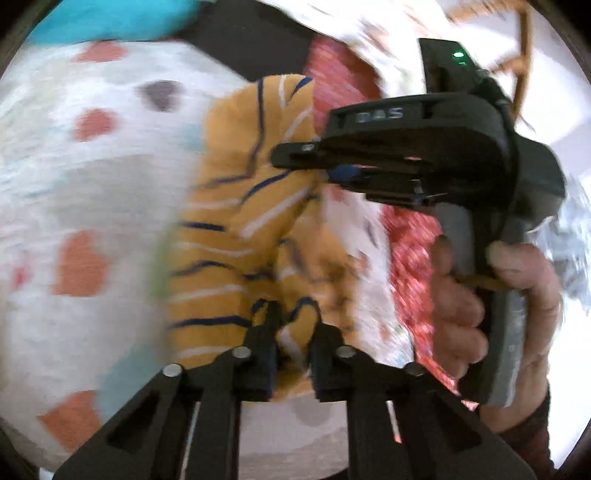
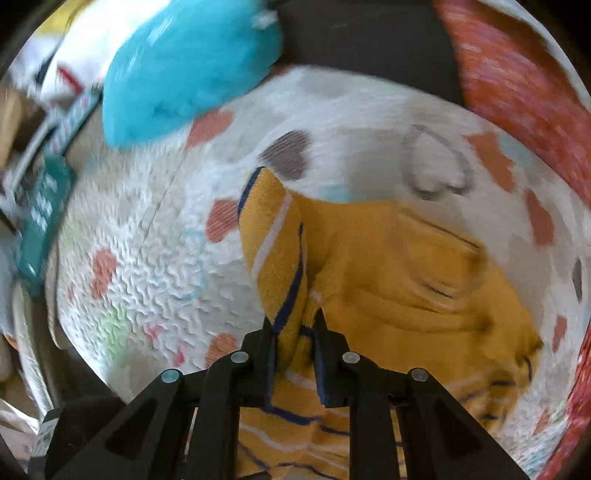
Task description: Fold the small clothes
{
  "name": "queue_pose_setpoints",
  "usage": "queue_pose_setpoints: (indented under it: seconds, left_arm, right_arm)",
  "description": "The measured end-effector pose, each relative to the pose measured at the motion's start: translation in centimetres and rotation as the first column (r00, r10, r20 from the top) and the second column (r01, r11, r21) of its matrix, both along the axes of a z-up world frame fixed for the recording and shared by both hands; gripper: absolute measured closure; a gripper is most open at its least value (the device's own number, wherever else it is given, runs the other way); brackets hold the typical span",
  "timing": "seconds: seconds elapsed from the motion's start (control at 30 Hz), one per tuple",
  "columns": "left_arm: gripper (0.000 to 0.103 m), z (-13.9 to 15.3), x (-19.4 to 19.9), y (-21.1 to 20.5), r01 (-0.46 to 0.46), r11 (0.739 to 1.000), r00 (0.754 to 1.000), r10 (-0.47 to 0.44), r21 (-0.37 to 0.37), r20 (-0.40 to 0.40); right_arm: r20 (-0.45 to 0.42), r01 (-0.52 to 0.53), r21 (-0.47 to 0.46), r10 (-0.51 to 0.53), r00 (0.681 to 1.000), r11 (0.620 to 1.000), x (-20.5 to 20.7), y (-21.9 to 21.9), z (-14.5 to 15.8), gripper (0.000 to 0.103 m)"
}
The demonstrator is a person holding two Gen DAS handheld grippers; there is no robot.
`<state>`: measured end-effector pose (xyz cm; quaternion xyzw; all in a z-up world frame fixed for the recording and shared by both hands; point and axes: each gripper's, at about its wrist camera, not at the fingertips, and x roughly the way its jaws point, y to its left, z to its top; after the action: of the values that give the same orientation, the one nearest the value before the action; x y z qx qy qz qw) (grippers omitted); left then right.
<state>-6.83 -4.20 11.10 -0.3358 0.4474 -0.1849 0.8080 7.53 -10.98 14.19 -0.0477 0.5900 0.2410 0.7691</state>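
Left tool (image 1: 293, 325), seen from its own camera, has its two black fingers nearly together with a bunched fold of the mustard-yellow garment (image 1: 243, 229) pinched between them. This garment, crossed by thin navy and white stripes, rises from the fingers toward the middle of the picture, crumpled and partly lifted. To its left lies a white quilted blanket (image 1: 85, 184) printed with orange and grey hearts. A turquoise cloth (image 1: 110, 18) sits at the top left, and a red-and-white patterned fabric (image 1: 410, 236) runs along the right of the garment. The right tool (image 1: 295, 153) shows here from the side, held by the person's right hand (image 1: 491, 306) around its grey handle, its fingers pointing left and reaching the garment's upper part; much of the picture is blurred.

From the right wrist camera, the right tool (image 2: 295, 332) is narrowed onto a striped edge of the same garment (image 2: 406, 280), which stands up between the fingers as a folded flap. The rest of the garment spreads in wrinkles to the right, lying on the heart-printed blanket (image 2: 147, 236). The turquoise cloth (image 2: 184, 66) rests at the blanket's upper left edge, and the red fabric (image 2: 517, 81) curves along the upper right. Blurred clutter fills the far left.
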Motion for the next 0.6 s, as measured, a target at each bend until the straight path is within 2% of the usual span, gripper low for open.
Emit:
queue_pose_setpoints:
  seconds: [0.07,0.1,0.2,0.33,0.37,0.4,0.47,0.53,0.6]
  left_arm:
    - [0.092,0.6,0.9,-4.6,0.081,0.996,0.997,-0.081,0.036,0.016]
    - [0.092,0.4,1.1,-5.6,0.107,0.993,0.994,-0.108,0.048,0.016]
    - [0.092,-0.4,2.6,-11.8,0.219,0.971,0.976,-0.220,0.094,-0.002]
    - [0.090,-1.4,2.1,-16.0,0.318,0.938,0.948,-0.319,0.137,-0.019]
    - [0.089,-1.6,2.0,-16.1,0.339,0.931,0.941,-0.338,0.136,-0.034]
    - [0.089,-1.5,1.9,-15.7,0.349,0.929,0.937,-0.346,0.127,-0.045]
    - [0.085,-1.5,1.4,-14.2,0.353,0.930,0.935,-0.349,0.105,-0.058]
    - [0.071,-1.6,0.8,-11.8,0.327,0.939,0.944,-0.322,0.105,-0.068]
    - [0.066,-1.3,-0.6,-10.1,0.291,0.949,0.956,-0.284,0.118,-0.073]
  right_arm:
    - [-0.008,0.068,0.050,-0.068,0.998,0.996,0.4,-4.9,0.1,0.086]
    - [-0.014,0.107,0.083,-0.107,0.994,0.991,0.4,-8.1,-0.2,0.086]
    - [-0.027,0.199,0.115,-0.197,0.980,0.973,0.3,-13.5,-2.0,0.086]
    - [-0.121,0.346,0.208,-0.327,0.937,0.915,0.0,-22.5,-6.3,0.086]
    - [-0.140,0.360,0.224,-0.336,0.932,0.906,0.0,-23.5,-7.1,0.083]
    - [-0.167,0.390,0.238,-0.358,0.919,0.889,-0.1,-24.8,-8.1,0.076]
    - [-0.173,0.473,0.252,-0.441,0.881,0.844,-0.5,-27.8,-8.8,0.075]
    - [-0.169,0.530,0.302,-0.503,0.848,0.792,-1.2,-30.6,-8.5,0.074]
    - [-0.151,0.551,0.329,-0.534,0.832,0.767,-2.2,-32.1,-7.6,0.066]
